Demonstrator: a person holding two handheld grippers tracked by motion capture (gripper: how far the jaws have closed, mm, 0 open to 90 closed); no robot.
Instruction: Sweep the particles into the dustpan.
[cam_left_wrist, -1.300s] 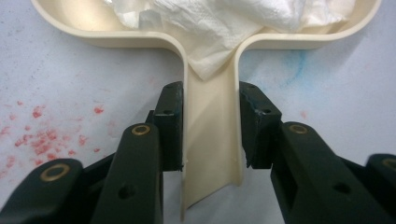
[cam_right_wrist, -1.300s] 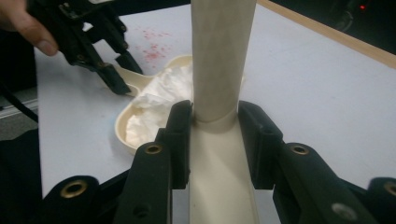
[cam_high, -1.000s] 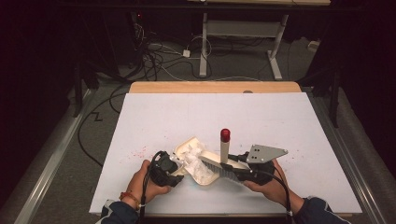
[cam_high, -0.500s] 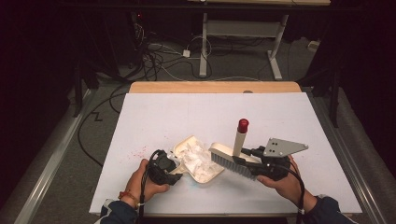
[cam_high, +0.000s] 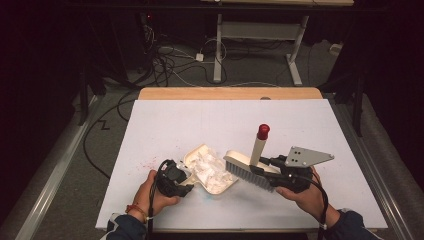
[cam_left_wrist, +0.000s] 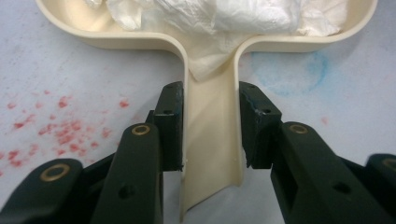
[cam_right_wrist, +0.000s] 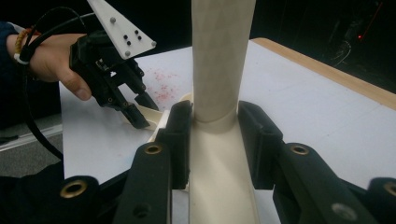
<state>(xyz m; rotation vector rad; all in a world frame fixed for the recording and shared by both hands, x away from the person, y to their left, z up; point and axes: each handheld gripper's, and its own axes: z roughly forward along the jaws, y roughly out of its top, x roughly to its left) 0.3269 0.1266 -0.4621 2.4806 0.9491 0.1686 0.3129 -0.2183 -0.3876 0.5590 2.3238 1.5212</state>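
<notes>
A cream dustpan (cam_high: 194, 156) lies on the white table sheet, full of crumpled white paper (cam_high: 210, 169). My left gripper (cam_high: 181, 183) is shut on its handle (cam_left_wrist: 212, 140), which runs between the two jaws in the left gripper view; the paper (cam_left_wrist: 210, 14) sits just beyond. My right gripper (cam_high: 272, 172) is shut on a cream brush (cam_high: 244, 167) whose red-capped handle (cam_high: 262, 131) points up and away. The bristle end rests by the dustpan's right rim. In the right gripper view the brush handle (cam_right_wrist: 222, 60) rises between the jaws, with the left gripper (cam_right_wrist: 140, 109) beyond it.
Red specks (cam_left_wrist: 46, 130) and a blue smear (cam_left_wrist: 299, 74) mark the sheet near the dustpan. The sheet (cam_high: 310, 120) covers a wooden table with its far edge (cam_high: 230, 93) bare. Cables and desk legs (cam_high: 220, 45) lie on the floor beyond.
My right gripper has carried the brush to the right, off the dustpan, and the red-capped handle now stands higher. The left gripper and dustpan have hardly moved.
</notes>
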